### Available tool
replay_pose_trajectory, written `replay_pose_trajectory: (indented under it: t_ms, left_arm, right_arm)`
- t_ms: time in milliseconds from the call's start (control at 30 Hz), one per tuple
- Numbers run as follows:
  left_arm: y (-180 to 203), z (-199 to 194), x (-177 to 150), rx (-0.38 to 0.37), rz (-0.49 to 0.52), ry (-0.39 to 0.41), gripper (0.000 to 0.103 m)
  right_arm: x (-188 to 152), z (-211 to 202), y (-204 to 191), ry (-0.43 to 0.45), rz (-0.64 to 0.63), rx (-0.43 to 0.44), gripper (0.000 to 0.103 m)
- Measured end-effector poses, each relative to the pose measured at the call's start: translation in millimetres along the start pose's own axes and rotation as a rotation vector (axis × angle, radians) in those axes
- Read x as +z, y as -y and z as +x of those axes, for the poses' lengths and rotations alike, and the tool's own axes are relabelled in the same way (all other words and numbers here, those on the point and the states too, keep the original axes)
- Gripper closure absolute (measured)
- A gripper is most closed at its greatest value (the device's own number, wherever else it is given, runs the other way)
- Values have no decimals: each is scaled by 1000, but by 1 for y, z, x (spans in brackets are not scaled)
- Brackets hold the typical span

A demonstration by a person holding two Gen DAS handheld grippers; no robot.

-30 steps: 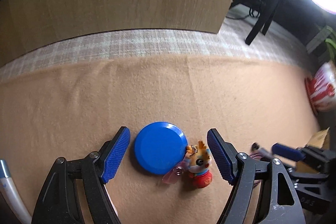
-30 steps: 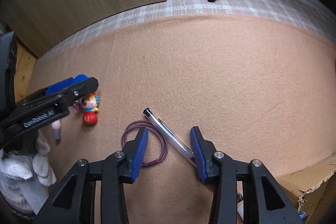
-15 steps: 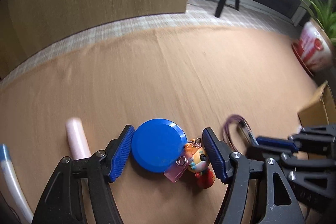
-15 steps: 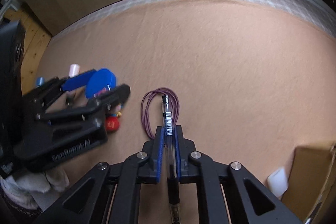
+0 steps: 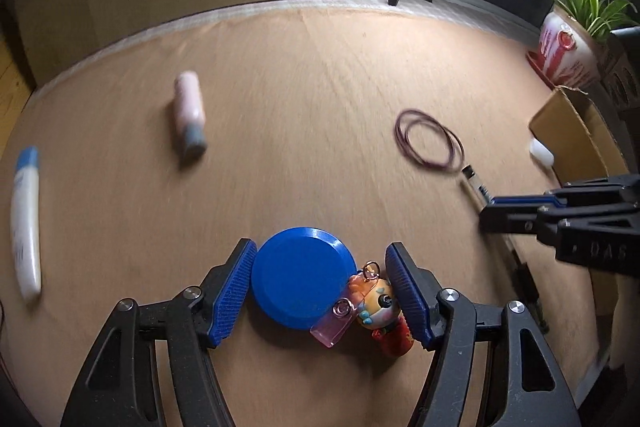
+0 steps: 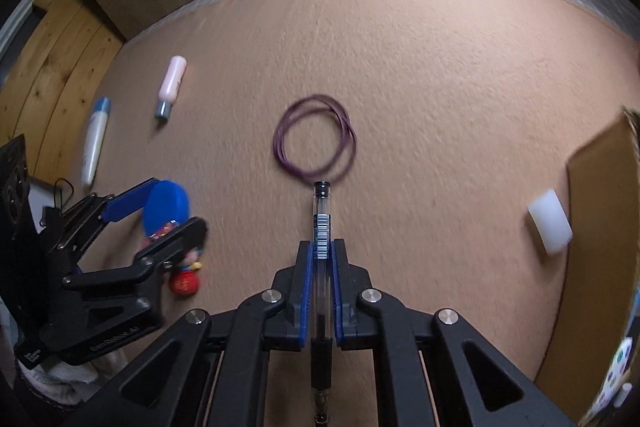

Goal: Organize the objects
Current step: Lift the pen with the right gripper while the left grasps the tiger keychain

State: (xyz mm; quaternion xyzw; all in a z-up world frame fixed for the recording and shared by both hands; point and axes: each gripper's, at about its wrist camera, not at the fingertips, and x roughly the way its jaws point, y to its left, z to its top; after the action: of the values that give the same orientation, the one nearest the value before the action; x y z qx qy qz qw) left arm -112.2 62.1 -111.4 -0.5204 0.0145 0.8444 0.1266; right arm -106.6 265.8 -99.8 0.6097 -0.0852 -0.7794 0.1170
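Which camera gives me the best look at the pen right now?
The right wrist view: the pen runs centered between the right tool's pads, barcode visible. The left wrist view shows only its clear front end poking from that tool, blurred.

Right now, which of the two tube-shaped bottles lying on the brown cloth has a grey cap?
The short pink bottle, nearer the purple loop. The longer white bottle beside it has a blue cap.

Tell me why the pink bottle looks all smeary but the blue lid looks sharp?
In the left wrist view the pink bottle and white tube are streaked by motion blur, while the blue lid between the left claw pads stays crisp; a lamp glares at the top. In the right wrist view the pen is sharp and the white block is blurred.
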Motion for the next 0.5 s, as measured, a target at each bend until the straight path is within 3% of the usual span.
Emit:
replay_pose_trajectory:
  t_ms: [200, 367, 500]
  left_arm:
    - [1, -14, -23, -32, 22, -22, 31]
    - [-15, -29, -34, -66, -90, -28, 27]
    - [-22, -40, -41, -27, -123, 8, 27]
  right_arm:
    - [-19, -5, -2, -4, -13, -15, 95]
    - [-23, -5, -2, 4, -4, -13, 95]
    - [-27, -6, -2, 11, 7, -9, 95]
